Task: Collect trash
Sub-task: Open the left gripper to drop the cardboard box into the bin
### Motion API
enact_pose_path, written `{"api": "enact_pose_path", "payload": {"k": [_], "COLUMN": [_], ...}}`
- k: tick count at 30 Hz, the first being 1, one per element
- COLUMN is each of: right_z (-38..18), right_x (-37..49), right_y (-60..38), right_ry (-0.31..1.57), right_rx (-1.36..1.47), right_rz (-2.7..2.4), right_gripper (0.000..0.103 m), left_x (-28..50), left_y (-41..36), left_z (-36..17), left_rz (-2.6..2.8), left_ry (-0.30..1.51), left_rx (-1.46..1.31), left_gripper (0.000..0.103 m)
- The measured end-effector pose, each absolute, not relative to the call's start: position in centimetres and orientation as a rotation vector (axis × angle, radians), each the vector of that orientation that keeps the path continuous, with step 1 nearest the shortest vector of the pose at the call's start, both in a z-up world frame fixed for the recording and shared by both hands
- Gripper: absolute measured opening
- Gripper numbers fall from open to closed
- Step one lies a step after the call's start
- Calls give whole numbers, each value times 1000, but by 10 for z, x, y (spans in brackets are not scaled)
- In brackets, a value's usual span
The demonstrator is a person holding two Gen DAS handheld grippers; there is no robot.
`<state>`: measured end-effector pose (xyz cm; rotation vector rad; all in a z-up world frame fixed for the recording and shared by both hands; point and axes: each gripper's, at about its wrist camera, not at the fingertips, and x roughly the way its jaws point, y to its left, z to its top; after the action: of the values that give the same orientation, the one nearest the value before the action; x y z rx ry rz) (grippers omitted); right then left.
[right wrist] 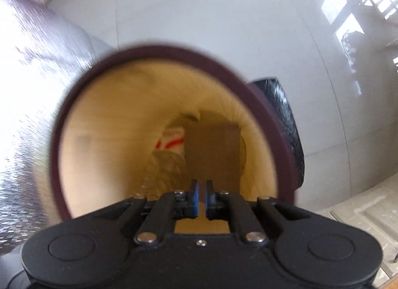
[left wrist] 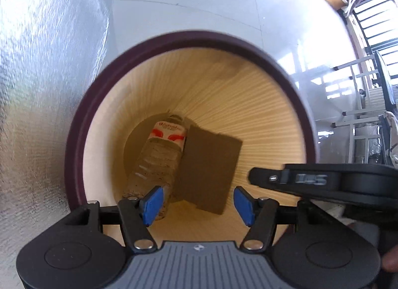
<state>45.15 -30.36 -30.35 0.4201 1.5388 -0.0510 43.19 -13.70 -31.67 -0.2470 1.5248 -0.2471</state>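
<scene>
Left gripper (left wrist: 198, 205): nearest in the left wrist view, pointing down into the bin mouth; its blue pads (left wrist: 154, 204) stand apart with nothing between them.
Right gripper (right wrist: 202, 195): pointing down over the same opening; its blue pads are together with only a thin slit between them, and no item shows in the slit. Its black body also crosses the right side of the left wrist view.
Person: only a sliver of a hand shows at the lower right edge of the left wrist view.
Trash bin (left wrist: 82, 124): round, with a dark maroon rim and a pale ribbed cream inner wall; both cameras look straight down it.
Plastic bottle (left wrist: 159, 162): a crumpled clear bottle with a red-and-white label, lying at the bottom of the bin, leaning along the left side.
Cardboard piece (left wrist: 211, 167): a flat grey-brown sheet inside the bin, just beside the bottle on its right, propped at a tilt against the wall.
Surroundings: glossy white floor tiles (left wrist: 199, 2) around the bin, a silvery foil-like surface (left wrist: 37, 77) to the left, and a dark shiny bag-like thing (right wrist: 286, 119) behind the bin in the right wrist view; window light and metal frames lie far off.
Step in hand: judged as the drop-off; both pieces of trash are in the bin and neither tool holds anything.
Next move: likely lifting both grippers clear of the rim without knocking it, then looking for any trash left outside; none is visible here.
</scene>
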Motion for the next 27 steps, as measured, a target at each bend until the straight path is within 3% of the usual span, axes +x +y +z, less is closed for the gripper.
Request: {"api": "enact_pose_path", "payload": {"k": [4,6,9,14,17,27], "right_z": [-274,-260,-244,-221,-211,-189], "right_x": [441,436,423,406,397,368], "right_y": [-321,-325,-327,-334,-335,-332], "right_ry": [1470,1441,1399,1343,1320,1262], "right_rx": [445,442,430,446,431,348], "right_rz": [-33,-11,1,-2,6,28], "right_gripper": [14,24,31,50,59,82], "left_x": [433,433,428,418,410,390], "left_y": [-139,-139,-145,-139,-134,-118], "left_z": [-297,-285,-273,-256,-249,-222], "left_rz": [-266,-277,-297,-275,-264,-246], "left_ry": [1502,1489,1466,1452,1453,1389], "left_rx": [-221,-203,-157,-139,-135,-136], "left_gripper": [63,65,73,96,103,103]}}
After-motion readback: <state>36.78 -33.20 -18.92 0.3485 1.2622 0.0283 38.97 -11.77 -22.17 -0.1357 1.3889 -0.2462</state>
